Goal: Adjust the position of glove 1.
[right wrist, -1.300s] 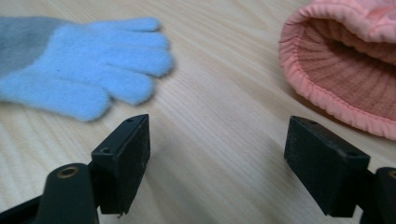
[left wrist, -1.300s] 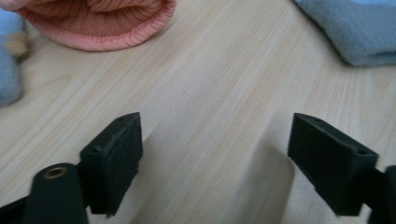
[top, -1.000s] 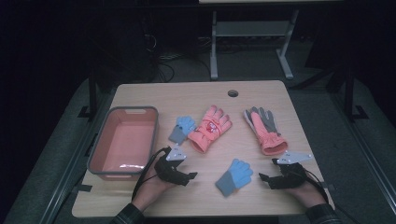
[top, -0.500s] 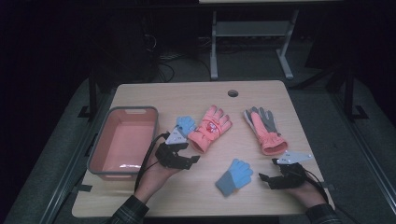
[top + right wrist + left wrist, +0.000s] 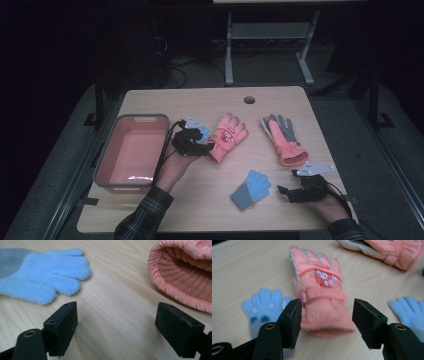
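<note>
A pink glove with a cartoon face [image 5: 227,137] [image 5: 319,290] lies at the table's middle. My left gripper [image 5: 206,146] [image 5: 327,320] hovers at its cuff. The jaws have just been closing but still stand apart, and the pads do not press on the cuff between them. A small blue glove [image 5: 199,131] [image 5: 263,307] lies partly under that gripper. A second pink glove [image 5: 282,140] [image 5: 185,272] lies grey palm up at the right. Another blue glove [image 5: 251,188] [image 5: 42,277] lies near the front. Beside it, my right gripper [image 5: 286,191] [image 5: 116,327] rests open over bare wood.
A pink tray [image 5: 142,118] with a grey rim stands at the table's left. A round cable hole [image 5: 249,99] sits near the far edge. Beyond the table, a metal frame [image 5: 270,40] stands on the dark floor.
My left gripper has moved away from the table's front edge to the cartoon glove's cuff, and its jaws have narrowed. The right gripper has stayed in place.
</note>
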Action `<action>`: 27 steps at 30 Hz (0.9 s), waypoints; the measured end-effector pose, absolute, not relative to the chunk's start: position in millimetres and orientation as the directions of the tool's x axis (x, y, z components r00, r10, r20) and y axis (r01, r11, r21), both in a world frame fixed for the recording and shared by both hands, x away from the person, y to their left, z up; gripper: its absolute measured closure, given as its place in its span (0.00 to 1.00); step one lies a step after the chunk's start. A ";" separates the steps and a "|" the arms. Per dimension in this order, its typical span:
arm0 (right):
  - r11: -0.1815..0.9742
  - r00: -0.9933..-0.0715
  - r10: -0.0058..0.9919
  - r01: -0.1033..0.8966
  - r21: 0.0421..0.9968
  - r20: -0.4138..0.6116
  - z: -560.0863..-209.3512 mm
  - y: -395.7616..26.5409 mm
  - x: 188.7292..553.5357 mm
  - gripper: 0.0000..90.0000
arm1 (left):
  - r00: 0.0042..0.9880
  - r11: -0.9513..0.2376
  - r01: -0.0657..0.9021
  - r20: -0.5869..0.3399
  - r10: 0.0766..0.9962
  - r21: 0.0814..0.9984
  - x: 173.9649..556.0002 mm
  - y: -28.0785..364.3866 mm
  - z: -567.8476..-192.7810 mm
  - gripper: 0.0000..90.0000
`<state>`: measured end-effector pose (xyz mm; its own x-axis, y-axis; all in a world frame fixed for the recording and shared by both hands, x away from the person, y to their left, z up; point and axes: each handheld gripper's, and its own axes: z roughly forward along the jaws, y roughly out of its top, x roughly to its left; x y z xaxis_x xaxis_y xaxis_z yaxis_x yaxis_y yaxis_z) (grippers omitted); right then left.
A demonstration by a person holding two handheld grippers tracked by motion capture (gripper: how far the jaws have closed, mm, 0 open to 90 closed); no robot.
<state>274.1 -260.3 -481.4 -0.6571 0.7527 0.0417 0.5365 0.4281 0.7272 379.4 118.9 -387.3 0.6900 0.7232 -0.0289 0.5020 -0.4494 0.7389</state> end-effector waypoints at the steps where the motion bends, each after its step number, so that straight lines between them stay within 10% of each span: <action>1: 0.428 -0.657 0.753 0.537 0.727 0.042 -481.3 -260.3 274.1 0.20 | 0.682 -0.451 0.503 -0.019 0.731 0.738 383.4 118.3 -386.1 0.48; 27: 0.427 -0.656 0.754 0.537 0.727 0.042 -481.3 -260.5 274.2 0.20 | 0.524 -0.427 0.670 0.020 0.851 0.607 450.8 123.0 -432.9 0.63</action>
<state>274.2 -260.5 -481.3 -0.6558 0.7538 0.0424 0.5375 0.4266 0.7274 450.8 123.0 -432.9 0.5241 0.8514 0.0203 0.6699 -0.4269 0.6074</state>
